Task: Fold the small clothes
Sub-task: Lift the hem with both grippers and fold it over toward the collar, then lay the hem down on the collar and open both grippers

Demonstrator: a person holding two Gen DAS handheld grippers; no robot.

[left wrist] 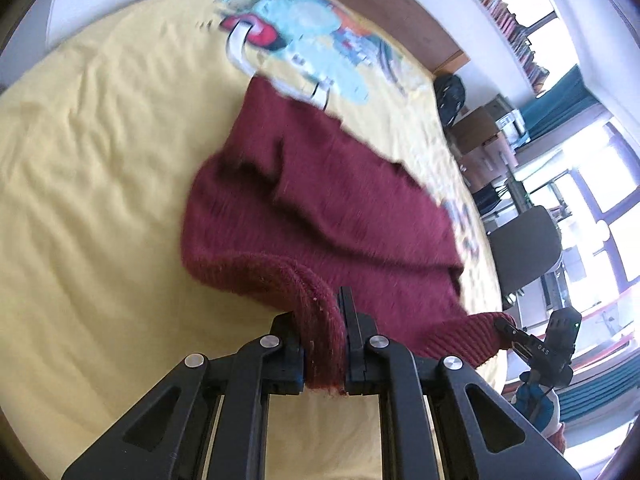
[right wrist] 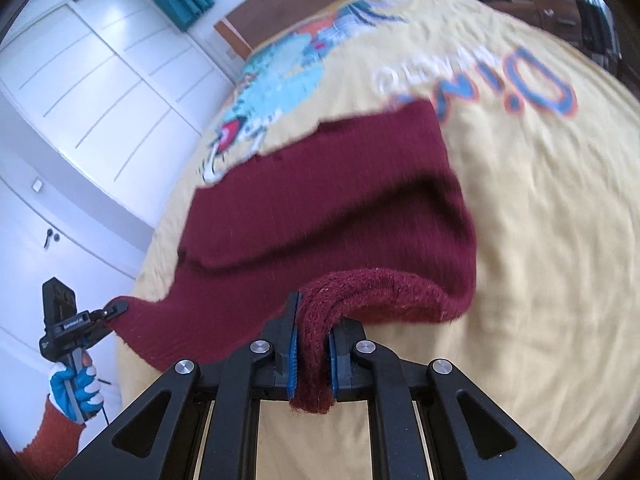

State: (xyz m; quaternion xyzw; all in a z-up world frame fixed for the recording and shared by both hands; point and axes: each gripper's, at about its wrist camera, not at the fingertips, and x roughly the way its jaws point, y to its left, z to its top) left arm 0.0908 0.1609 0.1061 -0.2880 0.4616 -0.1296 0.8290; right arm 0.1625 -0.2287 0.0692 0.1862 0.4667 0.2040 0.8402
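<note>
A dark red knitted garment [left wrist: 320,192] lies partly on the yellow bed cover [left wrist: 100,180] and is lifted at its near edge. My left gripper [left wrist: 324,316] is shut on one ribbed corner of it. My right gripper [right wrist: 312,320] is shut on the other ribbed corner, and it also shows in the left wrist view [left wrist: 506,328] at the right. The garment [right wrist: 320,208] sags between the two grippers with its far part on the bed cover. The left gripper shows in the right wrist view [right wrist: 116,308] at the left, held by a blue-gloved hand.
The yellow bed cover [right wrist: 540,240] has a cartoon print [right wrist: 280,76] and the letters "Dino" [right wrist: 520,80]. White wardrobe doors [right wrist: 80,100] stand to one side. A dark chair [left wrist: 524,248], boxes and windows are at the other side. A wooden headboard [left wrist: 380,0] lies beyond.
</note>
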